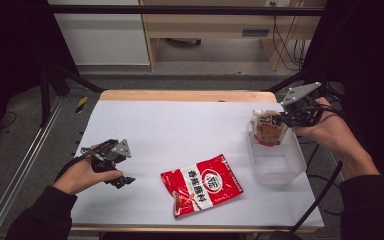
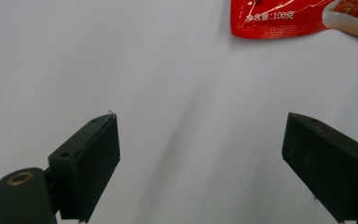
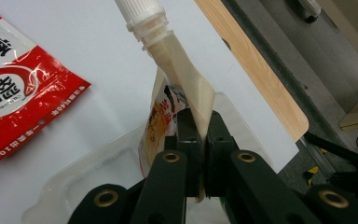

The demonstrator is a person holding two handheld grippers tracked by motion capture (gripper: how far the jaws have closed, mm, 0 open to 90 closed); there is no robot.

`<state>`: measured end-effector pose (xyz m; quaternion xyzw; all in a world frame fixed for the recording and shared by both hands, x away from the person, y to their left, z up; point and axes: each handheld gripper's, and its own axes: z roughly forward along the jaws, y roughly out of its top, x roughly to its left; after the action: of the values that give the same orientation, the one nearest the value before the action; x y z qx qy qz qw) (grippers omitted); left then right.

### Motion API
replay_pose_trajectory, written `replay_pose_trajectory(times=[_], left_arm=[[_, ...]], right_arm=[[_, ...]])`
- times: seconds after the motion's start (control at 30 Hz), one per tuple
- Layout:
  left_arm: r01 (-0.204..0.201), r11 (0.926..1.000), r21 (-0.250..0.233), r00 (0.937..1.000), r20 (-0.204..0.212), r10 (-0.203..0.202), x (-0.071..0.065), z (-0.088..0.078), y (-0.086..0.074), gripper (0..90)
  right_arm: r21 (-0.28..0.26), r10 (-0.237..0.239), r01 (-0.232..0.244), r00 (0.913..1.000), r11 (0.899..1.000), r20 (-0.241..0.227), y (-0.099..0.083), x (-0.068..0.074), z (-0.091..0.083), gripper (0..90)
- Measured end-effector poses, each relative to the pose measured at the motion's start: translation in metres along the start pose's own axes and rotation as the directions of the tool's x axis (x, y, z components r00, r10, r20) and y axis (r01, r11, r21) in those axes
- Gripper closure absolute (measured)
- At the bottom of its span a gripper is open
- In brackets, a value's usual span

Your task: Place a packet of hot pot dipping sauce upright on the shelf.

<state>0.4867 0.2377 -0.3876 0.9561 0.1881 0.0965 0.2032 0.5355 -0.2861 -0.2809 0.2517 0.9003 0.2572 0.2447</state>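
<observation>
Jaws of the right gripper [image 3: 199,135] pinch a soft spouted pouch [image 3: 186,88] over the clear plastic tub [image 1: 280,167]; left gripper [image 2: 200,154] gapes wide.

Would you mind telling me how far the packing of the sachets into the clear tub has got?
Nothing looks finished yet: the clear tub appears to hold no sachet lying in it. In hand: the right gripper is shut on the spouted pouch, holding it over the tub's far end. Left: the red sachet lies flat on the white table, untouched, and the left gripper waits open beside it.
</observation>
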Motion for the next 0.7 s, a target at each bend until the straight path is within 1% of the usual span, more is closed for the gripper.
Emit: replay_pose_trajectory(times=[0.1,0.2,0.23,0.27,0.37,0.43,0.47,0.5,0.57,0.63,0.7], left_arm=[[0.0,1.0,-0.001,1.0,0.002,0.0,0.002,0.001,-0.001,11.3],[0.007,1.0,0.003,1.0,0.001,-0.007,0.004,0.003,-0.002,11.3],[0.007,1.0,0.004,1.0,0.001,-0.007,0.005,0.003,-0.002,11.3],[0.006,1.0,0.006,1.0,0.001,-0.006,0.005,0.003,-0.003,11.3],[0.013,0.9999,0.005,0.9999,-0.001,-0.013,0.005,0.002,-0.004,11.3],[0.011,0.9999,0.007,0.9999,-0.001,-0.011,0.004,0.003,-0.005,11.3],[0.014,0.9999,0.008,0.9999,0.001,-0.014,0.004,0.003,-0.005,11.3],[0.012,0.9999,0.008,0.9999,0.003,-0.012,0.004,0.004,-0.006,11.3],[0.013,0.9999,0.007,0.9999,0.003,-0.013,0.003,0.004,-0.007,11.3],[0.014,0.9999,0.007,0.9999,0.002,-0.014,0.003,0.005,-0.007,11.3],[0.016,0.9999,0.004,0.9999,0.004,-0.016,0.003,0.005,-0.007,11.3]], right_arm=[[-0.007,-0.009,0.009,1.0,1.0,0.003,-0.001,-0.006,0.005,87.9],[-0.018,0.003,-0.003,0.9999,1.0,0.014,-0.002,-0.012,0.008,87.8],[-0.022,0.005,-0.005,1.0,1.0,0.007,-0.002,-0.014,0.009,87.8],[-0.022,-0.003,0.003,1.0,1.0,0.009,-0.003,-0.014,0.011,87.8],[-0.017,-0.012,0.013,0.9999,1.0,0.012,-0.004,-0.016,0.014,87.8],[-0.018,-0.007,0.007,0.9999,1.0,0.016,-0.006,-0.017,0.016,87.8],[-0.022,-0.005,0.005,1.0,1.0,0.007,-0.007,-0.016,0.017,87.8],[-0.024,-0.011,0.011,0.9999,1.0,0.011,-0.007,-0.016,0.019,87.8],[-0.022,-0.007,0.007,0.9999,1.0,0.015,-0.008,-0.016,0.02,87.8],[-0.028,-0.003,0.003,1.0,1.0,0.005,-0.01,-0.016,0.022,87.8],[-0.026,-0.002,0.002,1.0,1.0,0.005,-0.01,-0.016,0.023,87.8]])
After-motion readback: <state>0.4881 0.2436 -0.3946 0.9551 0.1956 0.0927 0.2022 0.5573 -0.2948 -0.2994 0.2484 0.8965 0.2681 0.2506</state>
